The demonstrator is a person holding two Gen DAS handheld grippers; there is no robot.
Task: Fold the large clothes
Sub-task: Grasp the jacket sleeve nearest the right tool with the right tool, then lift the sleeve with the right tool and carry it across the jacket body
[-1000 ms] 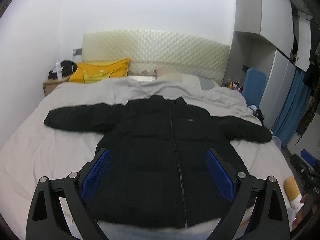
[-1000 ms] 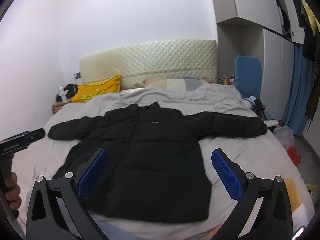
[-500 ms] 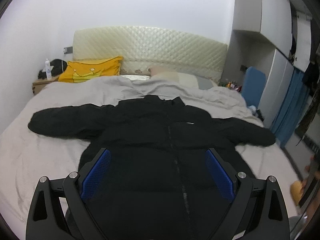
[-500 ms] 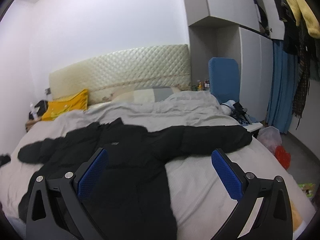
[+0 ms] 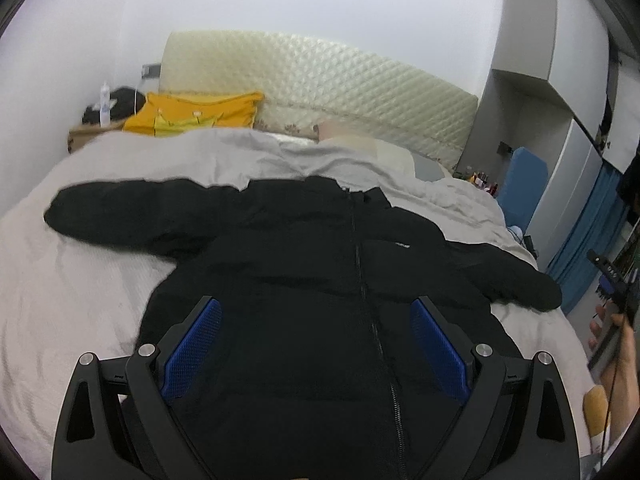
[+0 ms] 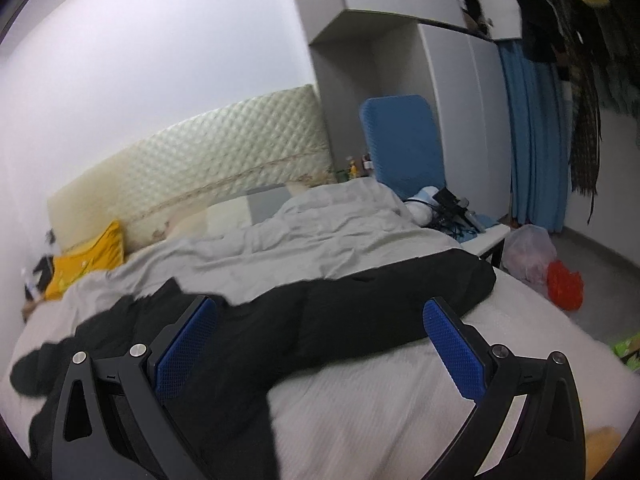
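Observation:
A black puffer jacket (image 5: 320, 280) lies front up on the bed (image 5: 60, 280), zipped, both sleeves spread out sideways. My left gripper (image 5: 316, 344) is open and empty, held above the jacket's lower body. My right gripper (image 6: 320, 340) is open and empty, above the jacket's right sleeve (image 6: 380, 304), whose cuff lies near the bed's right edge. The right gripper also shows at the right edge of the left wrist view (image 5: 612, 312), in a hand.
A grey duvet (image 6: 300, 240) is bunched near the quilted headboard (image 5: 320, 80), with a yellow pillow (image 5: 192, 116) at the left. A blue chair (image 6: 400, 140), a side table with cables (image 6: 452, 208), plastic bags (image 6: 544, 264) and blue curtains (image 6: 532, 132) stand right of the bed.
Both grippers have moved closer to the jacket. The right one has swung right and tilted, now over the right sleeve. Both stay open.

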